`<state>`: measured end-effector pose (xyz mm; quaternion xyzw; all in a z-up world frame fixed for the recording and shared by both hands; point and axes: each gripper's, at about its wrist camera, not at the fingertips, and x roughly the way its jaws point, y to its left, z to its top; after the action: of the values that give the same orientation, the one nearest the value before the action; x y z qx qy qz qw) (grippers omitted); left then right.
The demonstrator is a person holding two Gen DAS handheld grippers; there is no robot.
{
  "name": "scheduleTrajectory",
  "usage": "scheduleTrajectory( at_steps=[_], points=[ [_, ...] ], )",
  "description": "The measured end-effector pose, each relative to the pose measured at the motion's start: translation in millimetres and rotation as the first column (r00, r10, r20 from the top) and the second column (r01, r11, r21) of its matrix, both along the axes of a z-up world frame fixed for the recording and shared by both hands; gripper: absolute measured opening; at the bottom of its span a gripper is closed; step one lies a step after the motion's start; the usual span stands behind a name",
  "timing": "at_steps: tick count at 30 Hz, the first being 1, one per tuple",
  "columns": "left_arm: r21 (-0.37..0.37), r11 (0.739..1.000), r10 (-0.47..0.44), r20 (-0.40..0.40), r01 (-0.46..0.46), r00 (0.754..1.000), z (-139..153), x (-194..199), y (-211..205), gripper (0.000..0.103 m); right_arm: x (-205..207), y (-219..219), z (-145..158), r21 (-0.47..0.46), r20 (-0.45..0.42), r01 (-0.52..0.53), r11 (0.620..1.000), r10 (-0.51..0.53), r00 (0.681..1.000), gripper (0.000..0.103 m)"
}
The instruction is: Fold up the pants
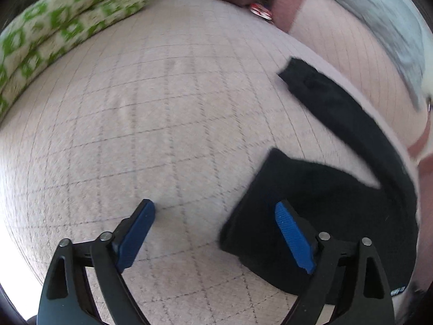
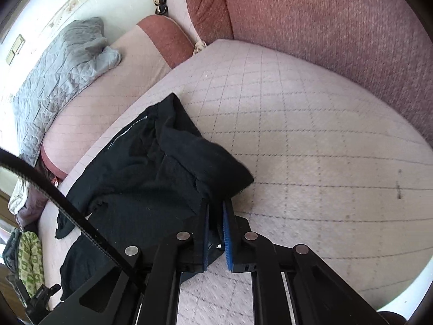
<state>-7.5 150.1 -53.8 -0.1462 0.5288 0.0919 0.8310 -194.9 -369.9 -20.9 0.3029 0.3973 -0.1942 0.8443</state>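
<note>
Black pants [image 2: 140,178] lie crumpled on a pale quilted cover [image 2: 324,149]. In the right wrist view my right gripper [image 2: 217,216] is shut on a raised fold of the black cloth, which is pinched between its blue pads. In the left wrist view the pants [image 1: 324,205] lie at the right, with one leg [image 1: 333,103] stretching away to the upper right. My left gripper [image 1: 216,216] stands open above the cover. Its right finger [image 1: 295,238] hangs over the near-left edge of the pants, its left finger [image 1: 138,235] over bare cover. Nothing is gripped.
A green-patterned cushion [image 1: 54,32] lies at the far left of the cover. A grey quilt [image 2: 54,67] is draped on the neighbouring seat. The red-brown sofa back [image 2: 338,27] rises behind. A black cable [image 2: 40,178] crosses the lower left of the right wrist view.
</note>
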Motion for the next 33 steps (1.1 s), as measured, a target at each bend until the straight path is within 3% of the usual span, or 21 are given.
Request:
scheduleTrajectory(
  at_steps=[2, 3, 7, 8, 9, 11, 15, 21, 25, 29, 33],
  points=[
    [0.075, 0.996, -0.05, -0.018, 0.052, 0.999, -3, 1, -16, 0.088, -7, -8, 10, -0.043, 0.01, 0.033, 0.999, -0.033, 0.999, 0.001],
    [0.108, 0.992, -0.055, -0.027, 0.057, 0.998, -3, 2, -21, 0.08, -10, -15, 14, -0.044, 0.005, 0.041, 0.998, -0.041, 0.999, 0.001],
    [0.058, 0.998, 0.007, -0.016, -0.006, 1.0, 6, -1, -12, 0.074, -18, -37, 21, -0.01, 0.005, 0.037, 0.999, -0.037, 0.999, 0.004],
    [0.034, 0.999, 0.033, 0.006, -0.033, 0.999, 11, -3, -7, 0.074, -18, -40, 22, 0.009, 0.014, 0.031, 0.999, -0.031, 0.999, 0.015],
    [0.014, 0.999, 0.045, 0.026, -0.046, 0.999, 16, -6, -2, 0.074, -19, -43, 23, 0.032, 0.025, 0.03, 0.999, -0.031, 0.999, 0.035],
    [-0.032, 0.998, 0.06, 0.072, -0.058, 0.996, 29, -14, 4, 0.074, -18, -44, 24, 0.049, 0.041, 0.033, 0.998, -0.035, 0.999, 0.057],
    [-0.087, 0.996, 0.014, 0.123, -0.004, 0.992, 48, -20, 3, 0.074, 10, -36, 27, 0.063, 0.039, -0.052, 0.997, 0.049, 0.998, 0.057],
    [-0.163, 0.98, -0.101, 0.09, 0.115, 0.991, 55, 18, -19, 0.075, 74, -19, 33, 0.057, 0.035, -0.221, 0.973, 0.22, 0.975, 0.059],
    [-0.108, 0.979, -0.17, 0.051, 0.174, 0.984, 55, 76, -33, 0.075, 142, 5, 33, -0.039, -0.006, -0.381, 0.924, 0.381, 0.924, 0.07],
    [-0.069, 0.977, -0.198, 0.024, 0.2, 0.98, 40, 149, -35, 0.075, 221, 21, 20, -0.046, -0.063, -0.492, 0.869, 0.489, 0.87, 0.07],
    [-0.121, 0.969, -0.217, 0.0, 0.216, 0.976, 15, 211, -36, 0.075, 292, 29, 5, -0.049, -0.109, -0.563, 0.825, 0.556, 0.824, 0.07]
  ],
)
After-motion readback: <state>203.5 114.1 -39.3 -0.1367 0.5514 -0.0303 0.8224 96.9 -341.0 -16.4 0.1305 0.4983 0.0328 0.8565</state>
